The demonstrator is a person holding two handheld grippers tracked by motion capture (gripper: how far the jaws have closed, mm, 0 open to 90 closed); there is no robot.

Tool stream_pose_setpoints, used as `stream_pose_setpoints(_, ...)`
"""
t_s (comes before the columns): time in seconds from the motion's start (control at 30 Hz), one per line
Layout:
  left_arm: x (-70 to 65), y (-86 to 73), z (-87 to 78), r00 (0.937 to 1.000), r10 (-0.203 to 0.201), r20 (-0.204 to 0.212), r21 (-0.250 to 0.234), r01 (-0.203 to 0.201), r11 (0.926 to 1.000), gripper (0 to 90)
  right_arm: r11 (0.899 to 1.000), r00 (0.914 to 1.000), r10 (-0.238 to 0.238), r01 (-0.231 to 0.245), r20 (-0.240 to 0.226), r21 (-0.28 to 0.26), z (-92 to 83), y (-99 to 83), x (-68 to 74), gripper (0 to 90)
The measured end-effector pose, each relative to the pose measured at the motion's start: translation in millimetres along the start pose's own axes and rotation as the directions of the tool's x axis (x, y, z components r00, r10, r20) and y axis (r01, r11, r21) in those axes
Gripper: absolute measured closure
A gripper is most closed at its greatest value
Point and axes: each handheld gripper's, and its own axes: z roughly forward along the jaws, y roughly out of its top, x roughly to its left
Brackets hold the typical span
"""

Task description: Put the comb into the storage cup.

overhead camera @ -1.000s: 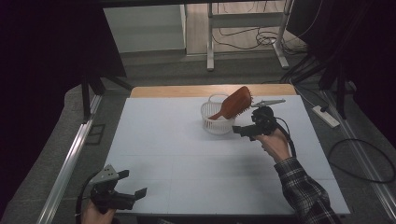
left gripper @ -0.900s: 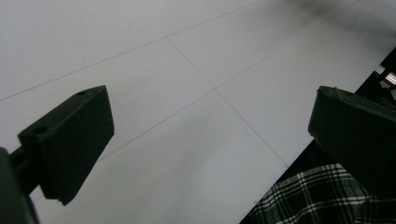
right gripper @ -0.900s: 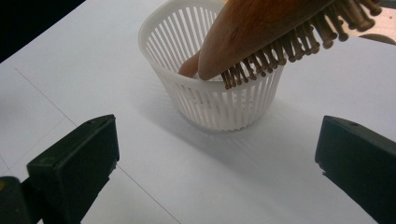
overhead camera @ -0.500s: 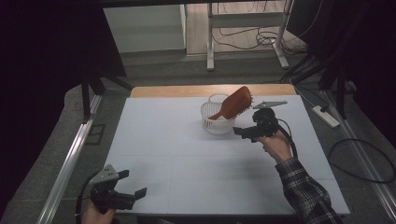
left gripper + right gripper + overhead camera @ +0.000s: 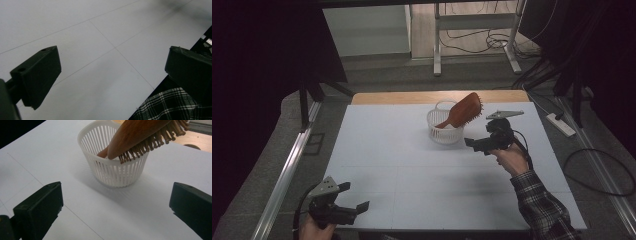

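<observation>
The white table (image 5: pixel 412 165) spreads across the high view, a strip of bare wood along its far edge, faint seam lines crossing its surface. No brand, label or lettering can be read on anything. Toward the far right of it stands the white slatted basket (image 5: pixel 445 126), and in it rests the wooden hairbrush (image 5: pixel 462 111), handle end down inside, bristled head tilted up and out over the rim toward the right.

The right gripper (image 5: pixel 476 144) hovers just beside the basket on its right, jaws spread wide with nothing between them. Its own view brings out what the high view cannot: the basket (image 5: pixel 115 167) with its thin vertical slats, and the hairbrush (image 5: pixel 140 135) with its bristles pointing downward (the tips look rounded).

The left gripper (image 5: pixel 353 196) sits at the near left corner, well apart from the basket, jaws likewise parted and empty. Its view adds a plaid sleeve (image 5: pixel 162 107) past the table's edge.
</observation>
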Motion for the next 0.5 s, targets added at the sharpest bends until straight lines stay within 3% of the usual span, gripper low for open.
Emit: stream_pose_setpoints(0.5,0.9,0.0,-1.6,0.9999,-0.013,-0.009,-0.004,0.013,0.9999,1.0,1.0,0.9998,-0.018,0.018,-0.009,0.006,-7.9,-7.6,3.7,0.0)
